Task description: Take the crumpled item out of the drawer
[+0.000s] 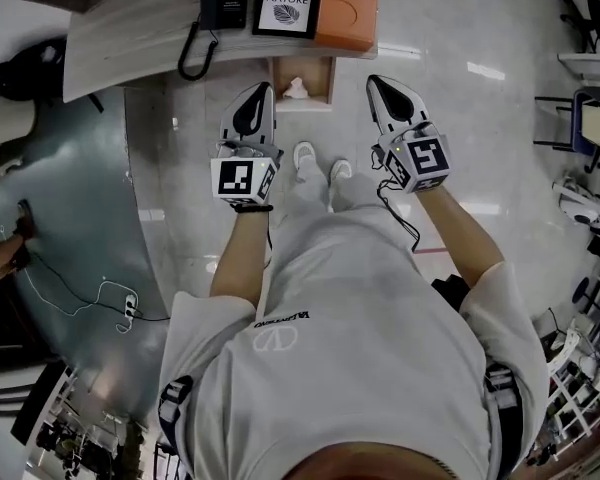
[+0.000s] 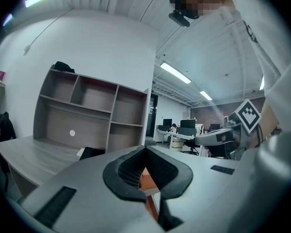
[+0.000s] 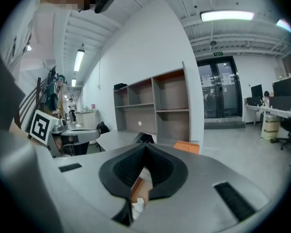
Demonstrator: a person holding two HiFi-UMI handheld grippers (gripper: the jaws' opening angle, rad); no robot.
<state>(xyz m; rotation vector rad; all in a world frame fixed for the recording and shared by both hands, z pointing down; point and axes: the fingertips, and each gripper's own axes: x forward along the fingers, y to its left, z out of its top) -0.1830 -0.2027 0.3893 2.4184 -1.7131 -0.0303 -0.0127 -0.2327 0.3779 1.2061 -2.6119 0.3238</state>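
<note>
Crumpled item [image 1: 296,89] in drawer [image 1: 330,80], glimpsed past right gripper [image 3: 145,145] fingers [image 3: 172,171] only

R gripper [image 3: 145,145] jaws together, crumpled item [image 3: 137,205] below

Head view looks steeply down on the desk [image 1: 130,38]; left gripper view runs along left tongs [image 2: 146,147], right gripper view along right tongs [image 3: 145,145], sharing the shelf [image 2: 92,113].
</note>
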